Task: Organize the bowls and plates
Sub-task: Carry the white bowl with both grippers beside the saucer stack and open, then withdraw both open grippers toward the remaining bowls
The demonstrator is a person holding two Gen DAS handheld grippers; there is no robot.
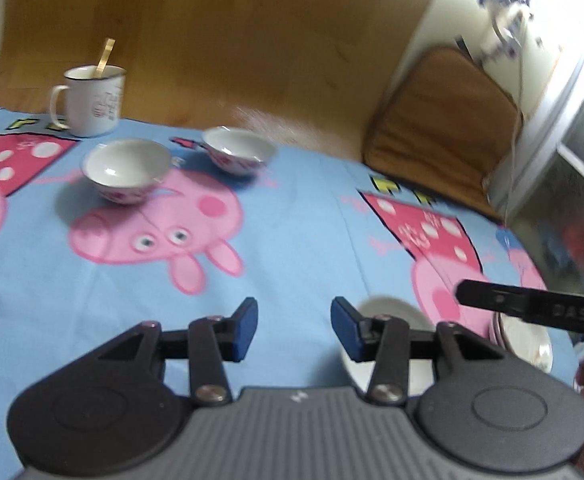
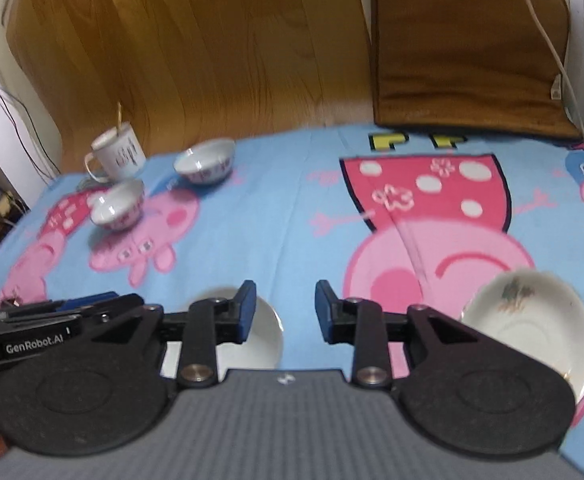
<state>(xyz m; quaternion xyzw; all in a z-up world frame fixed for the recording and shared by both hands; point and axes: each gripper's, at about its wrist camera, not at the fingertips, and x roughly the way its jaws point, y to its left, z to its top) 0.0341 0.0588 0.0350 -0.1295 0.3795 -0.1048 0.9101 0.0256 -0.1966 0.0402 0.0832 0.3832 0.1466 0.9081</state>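
Two small white bowls with pink patterns (image 1: pixel 126 170) (image 1: pixel 238 150) stand apart on the far left of the blue cartoon cloth, also seen in the right wrist view (image 2: pixel 118 206) (image 2: pixel 204 164). A plain white plate (image 1: pixel 391 320) (image 2: pixel 252 332) lies near the front, partly hidden behind gripper fingers in both views. A flowered plate (image 2: pixel 531 320) (image 1: pixel 523 340) lies to its right. My left gripper (image 1: pixel 293 328) (image 2: pixel 108 300) hovers open over bare cloth beside the plain plate. My right gripper (image 2: pixel 286 312) (image 1: pixel 467 296) is open between the two plates, holding nothing.
A white mug (image 1: pixel 90 100) (image 2: pixel 118 156) with a gold spoon stands behind the bowls at the cloth's far edge. A brown cushion (image 2: pixel 467 48) leans at the back right, with a white cable over it. A wooden panel (image 2: pixel 212 40) backs the table.
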